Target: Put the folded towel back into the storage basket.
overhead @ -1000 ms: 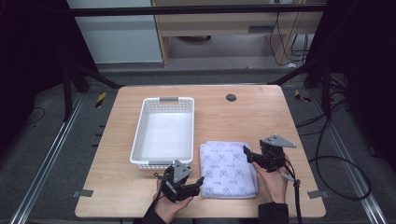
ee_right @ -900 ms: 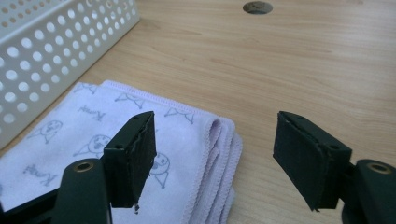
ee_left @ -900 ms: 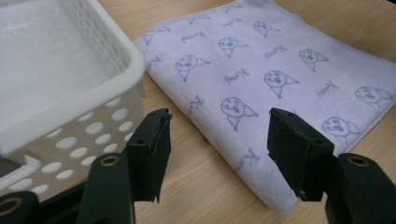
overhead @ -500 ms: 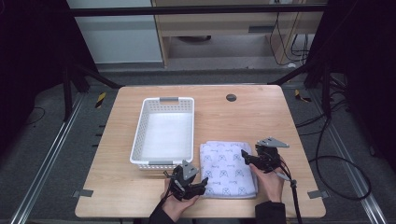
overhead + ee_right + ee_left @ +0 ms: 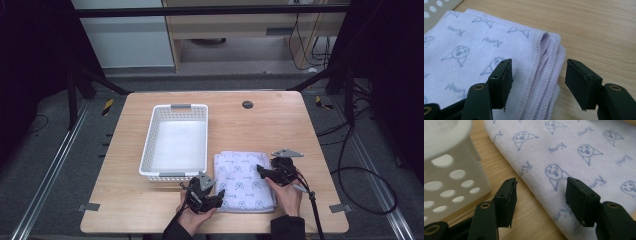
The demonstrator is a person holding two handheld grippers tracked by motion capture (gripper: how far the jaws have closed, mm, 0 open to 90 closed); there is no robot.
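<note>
1. Both claws have sunk toward the folded towel [image 5: 245, 181] since the earlier frame, their jaws closing partway.
2. Left claw [image 5: 540, 192] gapes over the towel's folded edge (beside the white basket [image 5: 175, 142]), pads not pressing.
3. Right claw [image 5: 537, 80] straddles the stacked hemmed edges, gripping nothing yet.
4. Towel lies flat on the table [image 5: 280, 120], just right of the basket.

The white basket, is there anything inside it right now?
The white basket looks empty in the high view: only its pale bare floor shows. The near wall hides a strip of floor just behind it. The folded towel lies beside the basket on the table, not in it.
</note>
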